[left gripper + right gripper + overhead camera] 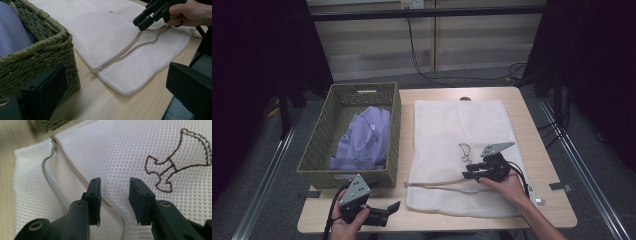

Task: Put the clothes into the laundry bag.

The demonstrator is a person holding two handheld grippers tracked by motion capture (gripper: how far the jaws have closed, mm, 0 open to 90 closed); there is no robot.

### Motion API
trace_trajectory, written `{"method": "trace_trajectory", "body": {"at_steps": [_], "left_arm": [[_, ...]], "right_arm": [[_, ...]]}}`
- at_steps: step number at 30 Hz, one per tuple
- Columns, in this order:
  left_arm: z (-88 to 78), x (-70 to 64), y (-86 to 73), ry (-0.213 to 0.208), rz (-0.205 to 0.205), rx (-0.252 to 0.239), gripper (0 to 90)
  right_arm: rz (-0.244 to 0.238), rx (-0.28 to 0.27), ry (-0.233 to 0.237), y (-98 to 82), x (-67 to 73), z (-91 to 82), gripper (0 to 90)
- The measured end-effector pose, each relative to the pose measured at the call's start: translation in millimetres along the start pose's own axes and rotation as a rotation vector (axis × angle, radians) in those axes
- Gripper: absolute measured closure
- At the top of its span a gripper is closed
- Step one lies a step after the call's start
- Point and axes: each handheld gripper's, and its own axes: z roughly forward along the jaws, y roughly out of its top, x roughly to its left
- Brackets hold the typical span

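The right hand-held gripper rests on the white mesh bag, jaws partly open astride mesh beside the unzipped beige zipper, gripping nothing. The left hand-held gripper sits on the counter in front of the wicker basket, jaws wide open, empty. The bag lies flat right of the basket, which contains a purple garment.

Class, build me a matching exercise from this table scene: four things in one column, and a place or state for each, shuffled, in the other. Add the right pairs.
Things:
1. purple garment
2. mesh laundry bag
3. left gripper
4. right gripper

Places or states:
A. lying flat on the table, zip partly open
B. at the table's near edge, in front of the wicker basket
C. inside the wicker basket
D. jaws apart at the bag's zip

Pairs: 1-C, 2-A, 3-B, 4-D
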Motion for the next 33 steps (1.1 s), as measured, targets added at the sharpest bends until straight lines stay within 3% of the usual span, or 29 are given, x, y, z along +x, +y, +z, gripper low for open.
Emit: {"method": "trace_trajectory", "body": {"at_steps": [15, 20, 25, 33], "left_arm": [[0.2, 0.1, 0.3, 0.006, 0.003, 0.005, 3.8], [0.5, 0.1, 0.1, 0.002, 0.003, 0.007, 3.8], [1.4, -0.4, 0.0, 0.001, -0.008, 0.007, 3.8], [0.8, 0.0, -0.3, 0.005, -0.015, 0.005, 3.8]], "right_arm": [[-0.04, 0.053, -0.017, -8.6, 3.8, 10.4, 54.8], [-0.049, 0.061, -0.057, -8.3, 5.7, 10.1, 64.3], [-0.052, 0.062, -0.093, -8.6, 3.1, 9.4, 81.2], [-0.027, 0.06, -0.097, -8.3, 0.5, 9.2, 86.2]]}}
